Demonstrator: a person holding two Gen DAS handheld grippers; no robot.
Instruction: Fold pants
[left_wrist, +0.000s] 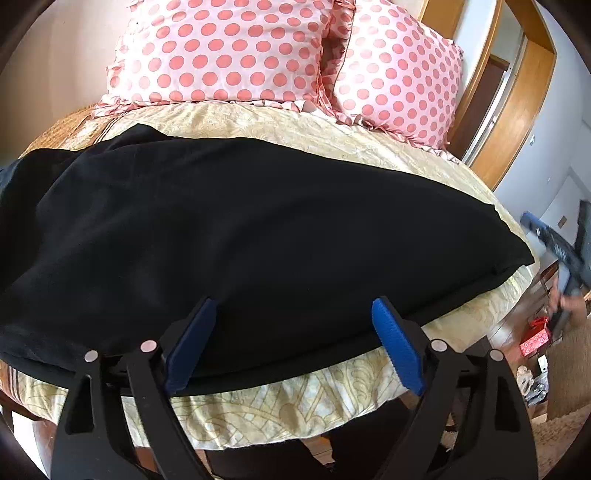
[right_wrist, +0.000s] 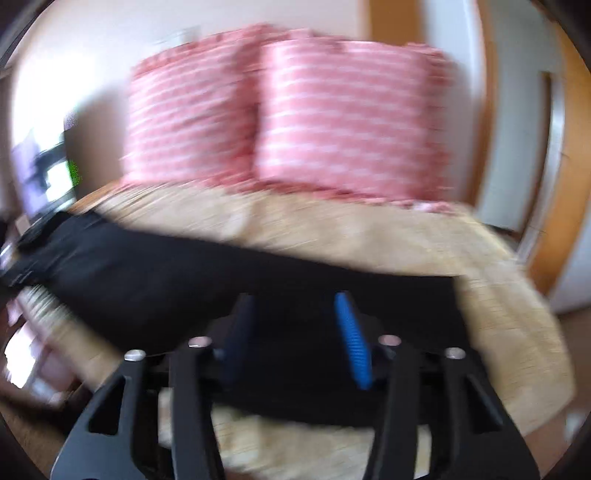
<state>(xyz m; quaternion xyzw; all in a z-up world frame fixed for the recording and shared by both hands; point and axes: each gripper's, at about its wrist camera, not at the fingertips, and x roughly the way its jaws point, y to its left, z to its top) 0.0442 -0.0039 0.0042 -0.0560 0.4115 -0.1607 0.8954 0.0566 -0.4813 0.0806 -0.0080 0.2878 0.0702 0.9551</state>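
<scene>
Black pants (left_wrist: 240, 229) spread flat across my cream bedspread (left_wrist: 332, 125), two pink pillows (left_wrist: 221, 51) behind, my left gripper (left_wrist: 291, 314) spread wide above the near hem — holding nothing, my right gripper (right_wrist: 295, 310) likewise parted — its view blurred.

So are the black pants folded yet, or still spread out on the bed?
Laid out long across the bedspread, and apparently doubled: a second edge shows under the black pants at the right end. Both tools are open.

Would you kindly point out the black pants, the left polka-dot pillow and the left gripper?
black pants (left_wrist: 258, 229), left wrist view, middle of the cloth.
left polka-dot pillow (left_wrist: 221, 51), left wrist view, its front face.
left gripper (left_wrist: 293, 314), left wrist view, between its fingertips.
</scene>
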